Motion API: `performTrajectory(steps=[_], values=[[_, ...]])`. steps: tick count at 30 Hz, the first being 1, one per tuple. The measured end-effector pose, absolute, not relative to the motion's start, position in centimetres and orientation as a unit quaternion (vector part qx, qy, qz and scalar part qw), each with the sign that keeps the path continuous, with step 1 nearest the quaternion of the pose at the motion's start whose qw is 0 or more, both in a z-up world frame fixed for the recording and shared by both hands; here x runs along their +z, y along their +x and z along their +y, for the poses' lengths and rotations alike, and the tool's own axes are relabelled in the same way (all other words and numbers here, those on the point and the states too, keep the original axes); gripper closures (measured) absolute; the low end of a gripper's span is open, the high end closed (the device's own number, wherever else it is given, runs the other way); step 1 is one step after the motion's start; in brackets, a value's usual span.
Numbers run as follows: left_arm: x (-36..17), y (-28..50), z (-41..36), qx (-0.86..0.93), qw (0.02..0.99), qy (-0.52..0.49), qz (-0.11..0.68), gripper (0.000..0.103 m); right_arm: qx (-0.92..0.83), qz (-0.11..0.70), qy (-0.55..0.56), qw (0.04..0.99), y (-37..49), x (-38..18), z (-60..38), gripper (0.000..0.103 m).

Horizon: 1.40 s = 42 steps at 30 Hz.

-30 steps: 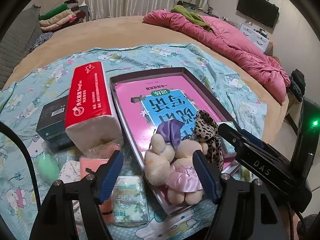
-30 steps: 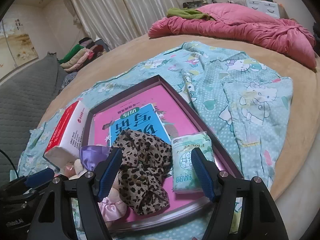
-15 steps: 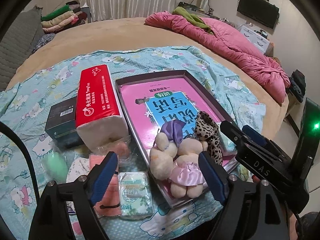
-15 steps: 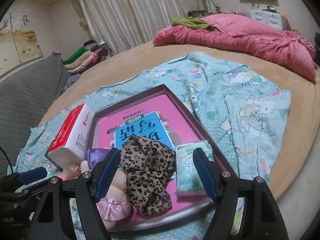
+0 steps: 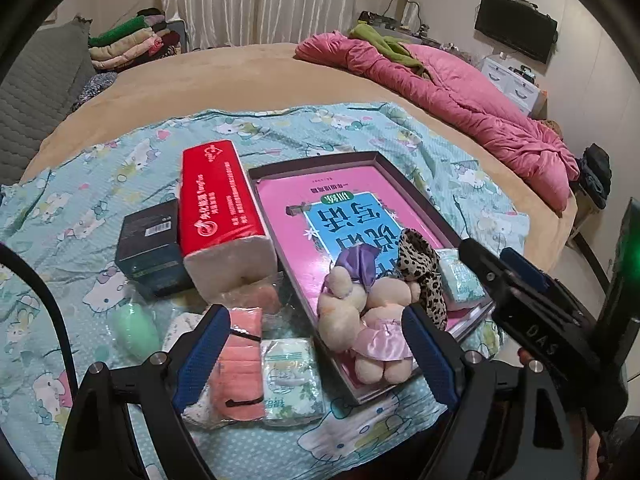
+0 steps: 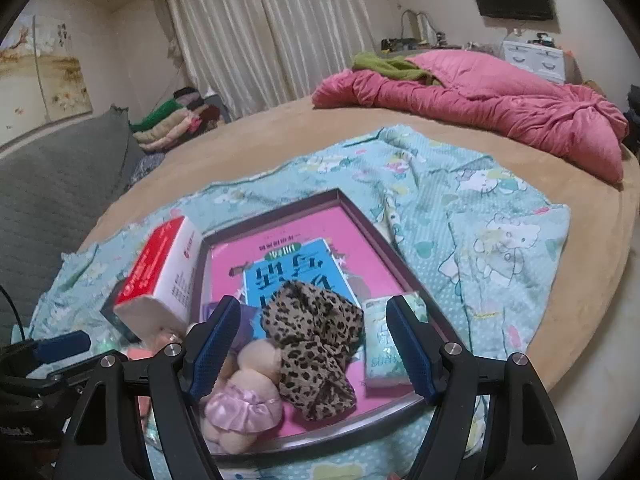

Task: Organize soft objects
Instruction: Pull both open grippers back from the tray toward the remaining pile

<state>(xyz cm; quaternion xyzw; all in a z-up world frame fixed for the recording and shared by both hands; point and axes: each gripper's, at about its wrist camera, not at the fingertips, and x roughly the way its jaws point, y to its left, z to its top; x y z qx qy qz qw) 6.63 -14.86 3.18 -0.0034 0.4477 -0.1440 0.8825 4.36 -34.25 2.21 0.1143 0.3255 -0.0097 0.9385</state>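
A dark-rimmed tray (image 5: 402,176) (image 6: 362,218) with a pink and blue liner lies on a Hello Kitty cloth on the bed. In its near end lie a plush doll in a pink skirt (image 5: 364,320) (image 6: 244,396), a leopard-print scrunchie (image 5: 424,268) (image 6: 316,344) and a tissue pack (image 5: 458,276) (image 6: 386,344). Left of the tray lie a second tissue pack (image 5: 288,380), a rolled pink cloth (image 5: 240,364) and a green sponge (image 5: 132,332). My left gripper (image 5: 316,364) is open above these items. My right gripper (image 6: 308,352) is open above the tray's near end.
A red and white tissue brick (image 5: 222,216) (image 6: 160,276) and a dark box (image 5: 150,244) stand left of the tray. A pink quilt (image 5: 460,100) (image 6: 480,100) lies at the bed's far right. Folded clothes (image 5: 128,44) are stacked at the far left.
Both grippers have drawn back and risen from the tray, both open and empty. The items look smaller and more of the bed shows.
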Motion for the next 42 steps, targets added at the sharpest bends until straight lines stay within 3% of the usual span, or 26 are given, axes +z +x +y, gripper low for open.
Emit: performTrajectory(steps=[26, 42], values=[[7.8, 5.8, -5.9, -0.086, 0.903, -0.041, 0.418, 0.016, 0.043, 0.265, 0.082, 0.960, 1.6, 9.7, -28.7, 0.026], [7.1, 5.8, -0.2, -0.040, 0.904, -0.066, 0.420, 0.016, 0.100, 0.283, 0.074, 0.951, 1.3, 10.3, -23.9, 0.026]])
